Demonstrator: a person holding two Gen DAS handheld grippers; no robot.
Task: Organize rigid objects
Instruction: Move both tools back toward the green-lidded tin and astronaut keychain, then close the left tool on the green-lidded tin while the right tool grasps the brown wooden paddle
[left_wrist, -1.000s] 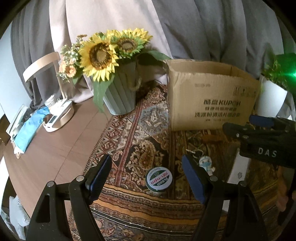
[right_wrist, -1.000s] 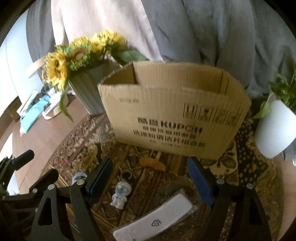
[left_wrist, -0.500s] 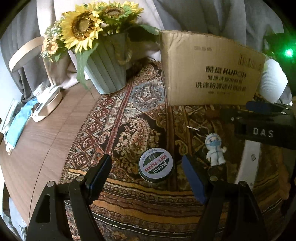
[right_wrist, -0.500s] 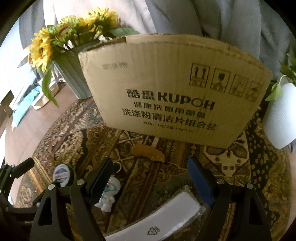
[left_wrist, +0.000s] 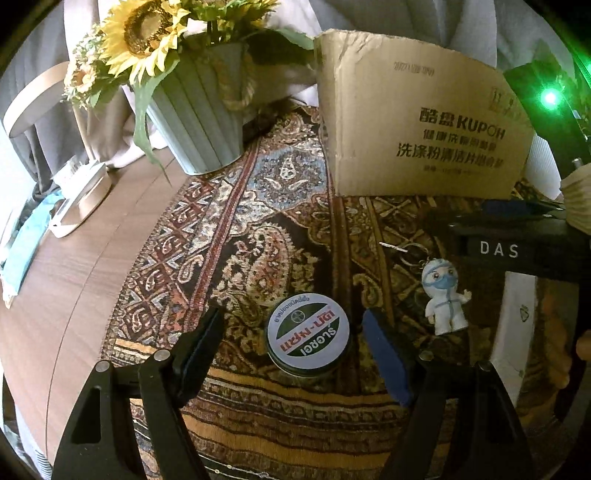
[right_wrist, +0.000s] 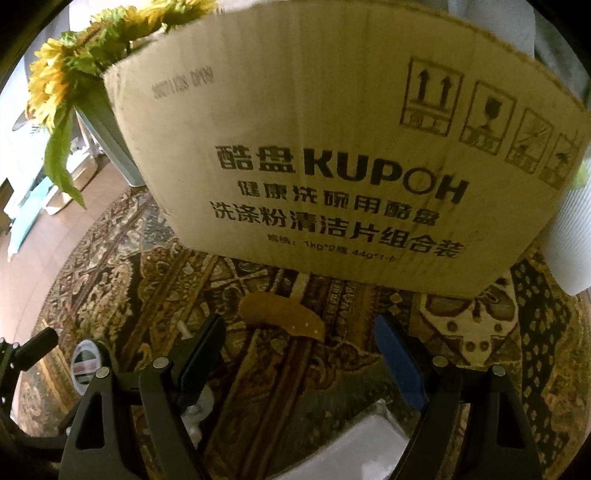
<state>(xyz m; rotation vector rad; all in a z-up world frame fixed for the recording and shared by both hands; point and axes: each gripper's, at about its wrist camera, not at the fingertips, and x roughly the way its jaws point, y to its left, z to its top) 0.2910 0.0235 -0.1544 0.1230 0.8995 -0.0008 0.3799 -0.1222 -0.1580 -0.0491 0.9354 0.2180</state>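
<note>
A round green tin with a white label (left_wrist: 307, 340) lies on the patterned rug, between the open fingers of my left gripper (left_wrist: 291, 332); it also shows in the right wrist view (right_wrist: 85, 363). A small white astronaut keychain (left_wrist: 445, 295) lies to its right. My right gripper (right_wrist: 300, 350) is open and empty, low over the rug, with an orange curved piece (right_wrist: 281, 320) just ahead of its fingertips. A white flat packet (right_wrist: 364, 443) lies under it. The cardboard box (right_wrist: 332, 155) stands close ahead.
A green pot of sunflowers (left_wrist: 195, 122) stands left of the box. A white ribbed pot (right_wrist: 570, 247) stands at its right. A white device (left_wrist: 79, 201) and a blue cloth (left_wrist: 22, 247) lie on the wooden table at the left.
Both grippers have moved forward and down. The tin now lies between the left fingers. The box and the orange piece have come much closer in the right wrist view.
</note>
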